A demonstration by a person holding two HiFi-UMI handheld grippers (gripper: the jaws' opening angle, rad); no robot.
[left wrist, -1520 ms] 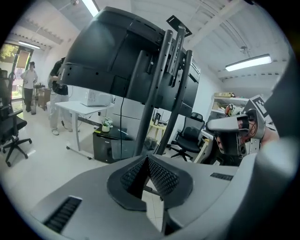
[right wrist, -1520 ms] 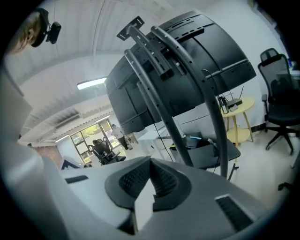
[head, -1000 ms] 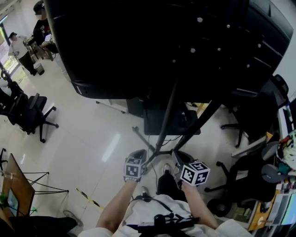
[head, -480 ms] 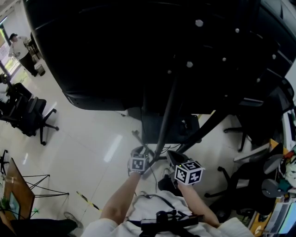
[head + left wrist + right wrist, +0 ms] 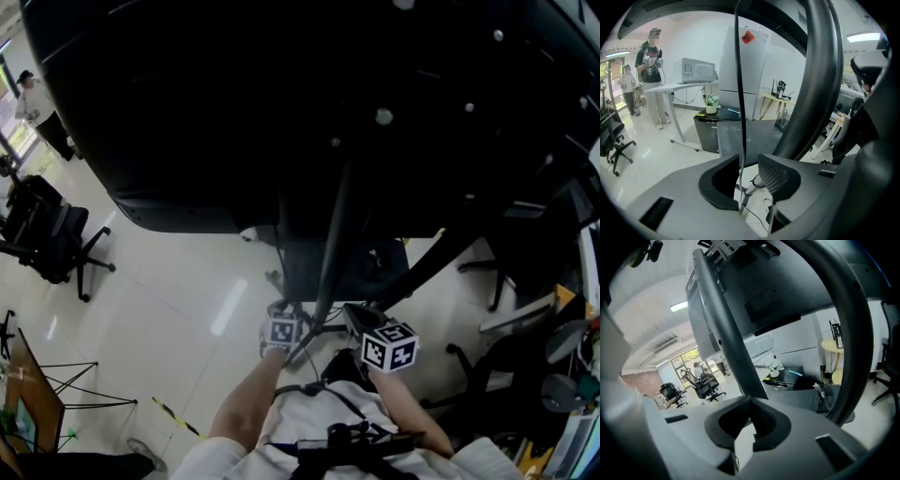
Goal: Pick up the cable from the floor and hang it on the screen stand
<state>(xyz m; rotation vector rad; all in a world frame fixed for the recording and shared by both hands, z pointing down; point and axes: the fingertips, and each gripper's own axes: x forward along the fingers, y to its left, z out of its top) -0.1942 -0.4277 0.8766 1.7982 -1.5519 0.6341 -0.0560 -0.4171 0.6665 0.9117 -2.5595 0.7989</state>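
- Places the left gripper (image 5: pixel 281 323) at about 6 o'clock in the head view, just under the dark pole of the screen stand (image 5: pixel 333 253).
- Shows its jaws opening in the left gripper view (image 5: pixel 750 174), with the cable (image 5: pixel 739 93) in the gap and neither pad pressing on it: released.
- Traces the cable as a thin dark line, near vertical, from between the jaws toward 12 o'clock, where it runs out of sight against the dark edge at the top of that view.
- Follows it below the jaws toward 6 o'clock, down to the pale floor (image 5: pixel 689 154).
- Puts the stand's thick curved pole (image 5: pixel 820 84) just at 3 o'clock of the cable, apart from it.
- Sets the right gripper (image 5: pixel 361 323) just at 3 o'clock of the left one in the head view, near the stand's slanted strut.
- Finds its jaws clenched together on nothing in the right gripper view (image 5: pixel 751 417), with a stand pole (image 5: pixel 726 333) rising beyond them toward 11 o'clock.
- Fills the upper head view with the black back of the screen (image 5: pixel 281 94).
- Leaves an office chair (image 5: pixel 47 234) at 9 o'clock and a standing person (image 5: pixel 651 61) at 10 o'clock beside a white desk (image 5: pixel 679 86).
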